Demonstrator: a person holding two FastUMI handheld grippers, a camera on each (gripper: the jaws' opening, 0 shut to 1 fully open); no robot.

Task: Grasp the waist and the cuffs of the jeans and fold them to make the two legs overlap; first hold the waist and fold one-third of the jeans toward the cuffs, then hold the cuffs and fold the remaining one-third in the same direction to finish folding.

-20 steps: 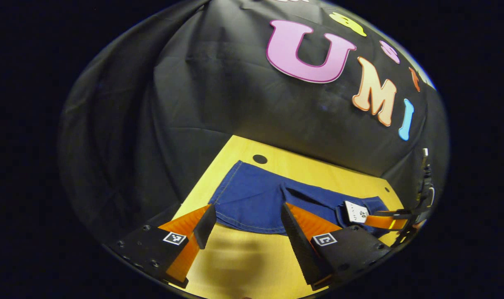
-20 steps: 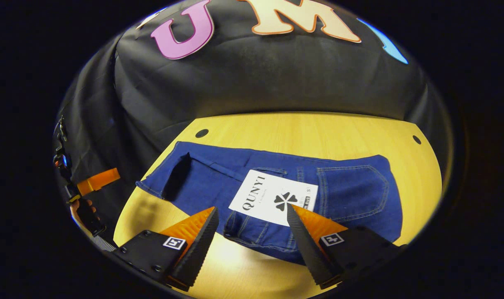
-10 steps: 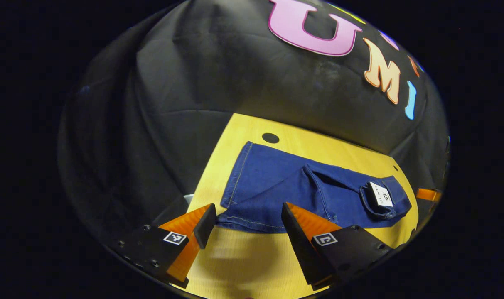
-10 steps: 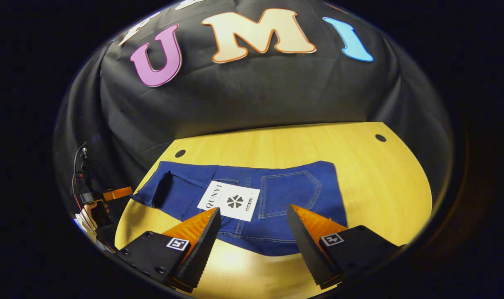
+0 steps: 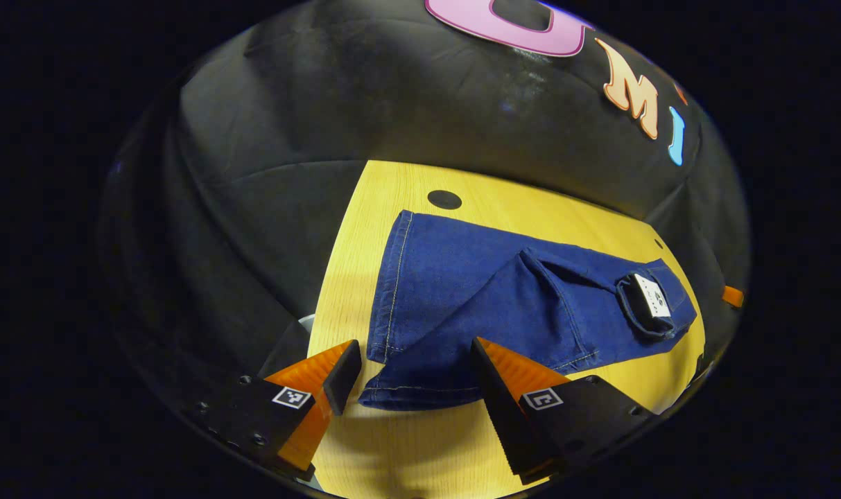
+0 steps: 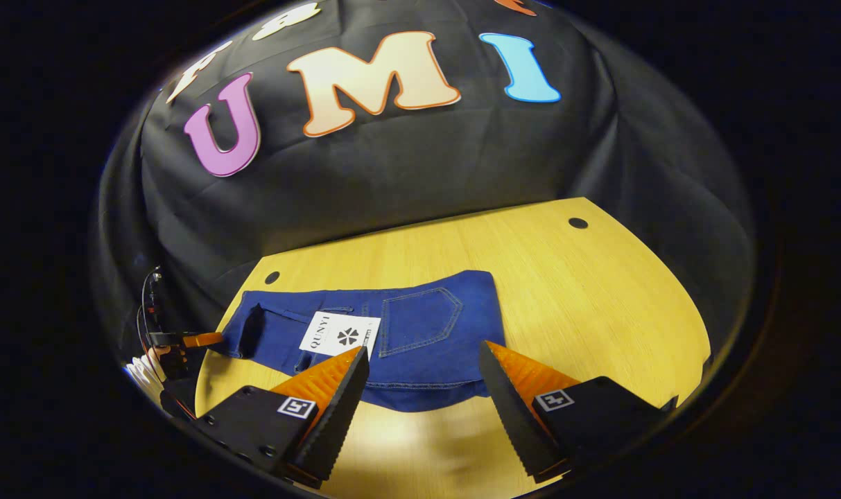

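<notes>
One pair of blue jeans (image 5: 503, 305) lies flat on the wooden tabletop (image 6: 600, 291), folded into a compact rectangle, parallel to the back edge & nearer the tabletop's left side as the right gripper view has it. Top layer shows a back pocket (image 6: 420, 320) w/ stitched outline; white tag (image 6: 340, 334) lies just beside it on the denim. Pocket contents: can't tell, it lies flat. No other containers seen.

Left gripper view: hemmed edge of jeans (image 5: 391, 284) faces tabletop's left edge; a diagonal fold ridge runs across the middle; a rolled lump of denim w/ the white tag (image 5: 652, 296) sits at the far end, toward the right edge. Lower hem corner lies just ahead of the left gripper (image 5: 410, 364), between its fingertips in the view; contact can't be told. Jaws apart, nothing clamped.

Right gripper view: right gripper (image 6: 423, 364) hangs over the front edge of the jeans, jaws apart, gripping nothing; denim's front fold shows between the fingers. Touching or not: can't tell.

Round dark holes in tabletop: one near back-left corner (image 5: 444, 199), one near back-right (image 6: 578, 223). Black cloth wall (image 6: 406, 166) rises behind the back edge. Far left of right gripper view: a hand (image 6: 165, 357) holding the other gripper, beside the jeans' left end.
</notes>
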